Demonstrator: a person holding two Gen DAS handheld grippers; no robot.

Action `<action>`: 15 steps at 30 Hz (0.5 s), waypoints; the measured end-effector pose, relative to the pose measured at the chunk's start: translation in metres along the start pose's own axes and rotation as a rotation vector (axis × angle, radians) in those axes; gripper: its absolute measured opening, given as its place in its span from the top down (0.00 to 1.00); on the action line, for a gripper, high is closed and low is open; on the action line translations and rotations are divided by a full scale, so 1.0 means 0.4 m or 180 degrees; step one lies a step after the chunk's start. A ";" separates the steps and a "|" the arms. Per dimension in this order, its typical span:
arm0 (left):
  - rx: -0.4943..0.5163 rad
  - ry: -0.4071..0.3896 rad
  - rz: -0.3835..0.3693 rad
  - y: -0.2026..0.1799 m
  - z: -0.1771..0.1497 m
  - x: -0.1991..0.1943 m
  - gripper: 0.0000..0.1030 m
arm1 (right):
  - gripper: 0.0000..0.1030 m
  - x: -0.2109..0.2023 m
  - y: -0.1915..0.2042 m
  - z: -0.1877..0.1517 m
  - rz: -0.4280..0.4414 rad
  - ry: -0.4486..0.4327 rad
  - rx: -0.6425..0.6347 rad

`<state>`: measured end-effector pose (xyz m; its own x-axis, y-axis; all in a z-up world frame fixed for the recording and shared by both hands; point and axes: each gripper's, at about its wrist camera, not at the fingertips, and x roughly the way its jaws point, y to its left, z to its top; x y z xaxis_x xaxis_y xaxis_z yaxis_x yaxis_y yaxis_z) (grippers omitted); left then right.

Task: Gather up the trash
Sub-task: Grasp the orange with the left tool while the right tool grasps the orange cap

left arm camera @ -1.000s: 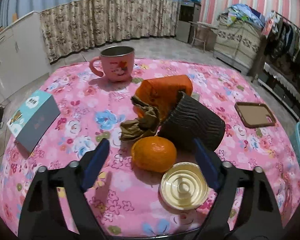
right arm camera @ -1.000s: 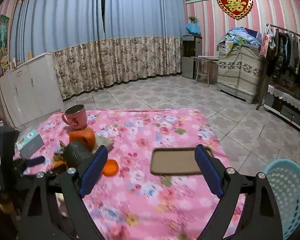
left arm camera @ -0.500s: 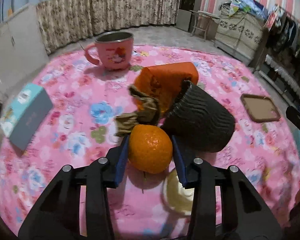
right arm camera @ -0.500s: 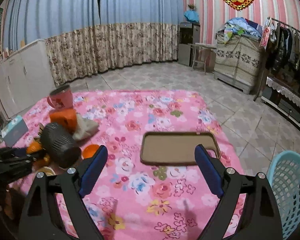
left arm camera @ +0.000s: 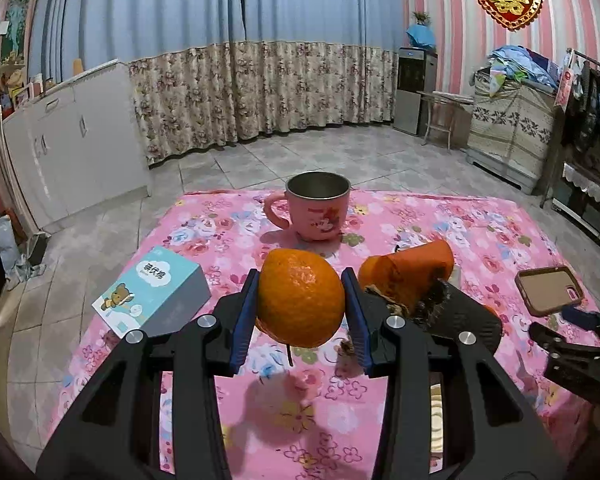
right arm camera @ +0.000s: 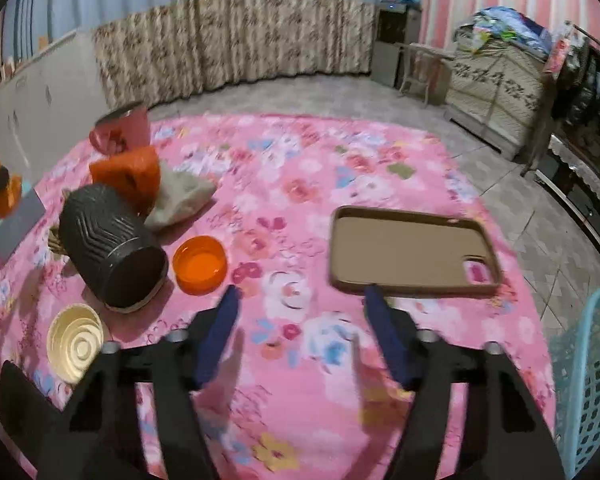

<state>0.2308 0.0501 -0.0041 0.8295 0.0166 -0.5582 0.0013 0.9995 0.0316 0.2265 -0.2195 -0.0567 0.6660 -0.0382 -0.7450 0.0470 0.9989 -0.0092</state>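
Note:
My left gripper [left arm camera: 300, 280] is shut on an orange [left arm camera: 300, 300] and holds it in the air above the pink flowered cloth [left arm camera: 228, 232]. Behind it lie an orange wrapper [left arm camera: 408, 272] and a black ribbed cup [right arm camera: 108, 248] on its side. Beside the cup are an orange lid [right arm camera: 200, 264], a cream lid [right arm camera: 74, 342] and crumpled grey paper [right arm camera: 180, 196]. My right gripper [right arm camera: 302, 294] hangs low over the cloth, its jaws closing with nothing between them, just short of a brown phone case [right arm camera: 412, 256].
A pink mug [left arm camera: 318, 208] stands at the far side of the table and a light blue box [left arm camera: 152, 296] lies on the left. A blue plastic basket [right arm camera: 592, 380] sits on the floor past the table's right edge. Tiled floor surrounds the table.
The left gripper closed on the orange and lifted it off the cloth. The right gripper sank toward the table, tilted further down, and its jaws narrowed.

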 end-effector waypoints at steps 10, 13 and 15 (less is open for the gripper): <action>-0.0330 0.0093 -0.0050 0.057 0.002 0.024 0.61 | 0.59 0.082 0.068 0.041 0.0197 0.0210 0.0040; -0.0287 0.0077 -0.0051 0.052 0.003 0.020 0.61 | 0.60 0.089 0.062 0.048 0.0255 0.0268 0.0139; -0.0309 0.0094 -0.0057 0.054 0.002 0.022 0.61 | 0.60 0.080 0.053 0.051 0.0281 0.0210 0.0197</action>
<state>0.2388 0.0717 -0.0076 0.8131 -0.0020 -0.5821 -0.0392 0.9975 -0.0583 0.2639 -0.2002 -0.0672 0.6194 0.0539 -0.7833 0.0375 0.9945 0.0981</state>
